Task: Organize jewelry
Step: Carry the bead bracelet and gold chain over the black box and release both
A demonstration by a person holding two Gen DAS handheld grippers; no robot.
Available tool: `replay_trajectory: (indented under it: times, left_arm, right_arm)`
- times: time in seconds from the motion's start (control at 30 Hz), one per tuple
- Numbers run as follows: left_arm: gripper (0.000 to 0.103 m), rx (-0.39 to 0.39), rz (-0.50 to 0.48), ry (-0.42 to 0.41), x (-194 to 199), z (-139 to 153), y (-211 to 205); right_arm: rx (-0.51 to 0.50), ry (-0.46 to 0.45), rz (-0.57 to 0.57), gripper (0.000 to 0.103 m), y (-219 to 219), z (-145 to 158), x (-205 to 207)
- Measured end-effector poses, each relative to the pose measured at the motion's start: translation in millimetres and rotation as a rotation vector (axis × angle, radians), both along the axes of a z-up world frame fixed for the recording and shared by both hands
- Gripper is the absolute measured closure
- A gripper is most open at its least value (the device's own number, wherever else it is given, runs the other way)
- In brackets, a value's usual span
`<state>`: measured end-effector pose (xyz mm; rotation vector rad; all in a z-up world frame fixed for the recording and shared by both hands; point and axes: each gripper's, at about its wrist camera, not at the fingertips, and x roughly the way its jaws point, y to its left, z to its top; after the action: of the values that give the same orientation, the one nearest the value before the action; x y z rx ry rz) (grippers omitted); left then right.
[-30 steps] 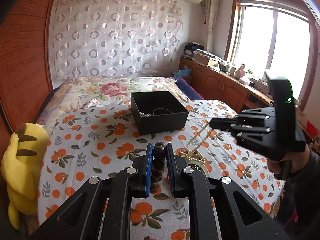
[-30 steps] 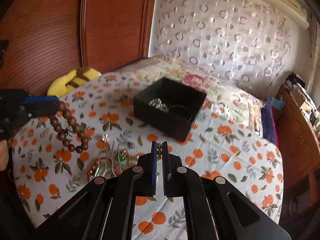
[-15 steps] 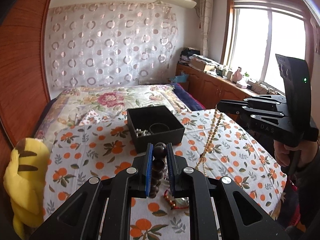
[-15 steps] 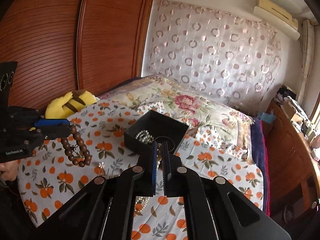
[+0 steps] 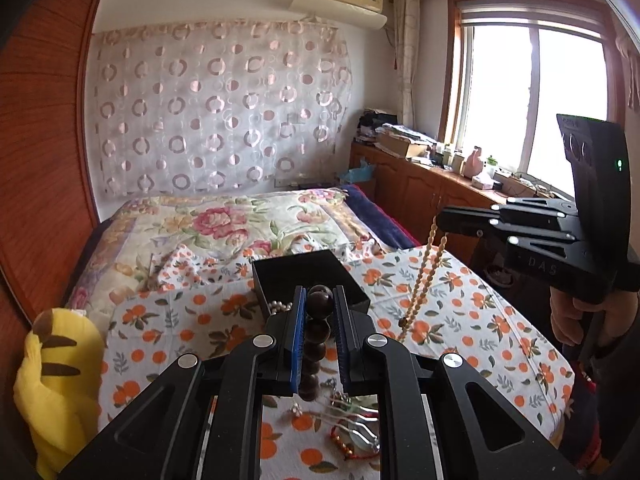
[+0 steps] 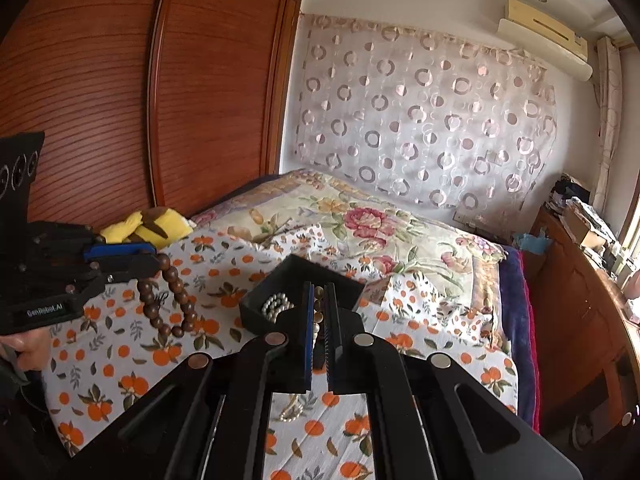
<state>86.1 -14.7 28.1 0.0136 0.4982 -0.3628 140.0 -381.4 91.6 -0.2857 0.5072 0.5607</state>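
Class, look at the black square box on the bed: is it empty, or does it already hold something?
Not empty. The open black square box already holds a coil of silvery beads, visible in both wrist views.

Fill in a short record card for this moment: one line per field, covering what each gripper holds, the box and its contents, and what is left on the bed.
left gripper: shut on dark wooden bead bracelet, which hangs in a loop
right gripper: shut on pale bead necklace, hanging above the bedspread
black box: open, on the orange-print bedspread; holds a pearl bracelet
loose jewelry: still on the bedspread, near edge
yellow plush toy: at the bed's side
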Motion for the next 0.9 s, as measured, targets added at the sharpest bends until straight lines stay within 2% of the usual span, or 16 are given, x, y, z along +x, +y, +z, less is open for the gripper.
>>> replay_trajectory:
  times: [0.5, 0.9]
  left_arm:
    - [0.091, 0.021, 0.0, 0.001, 41, 8, -9]
    - [0.091, 0.024, 0.018, 0.026, 77, 5, -6]
  right_arm:
    - [0.033, -0.073, 0.016, 0.098, -2, 50, 46]
    - [0.063, -0.083, 0.051, 0.098, 8, 68, 88]
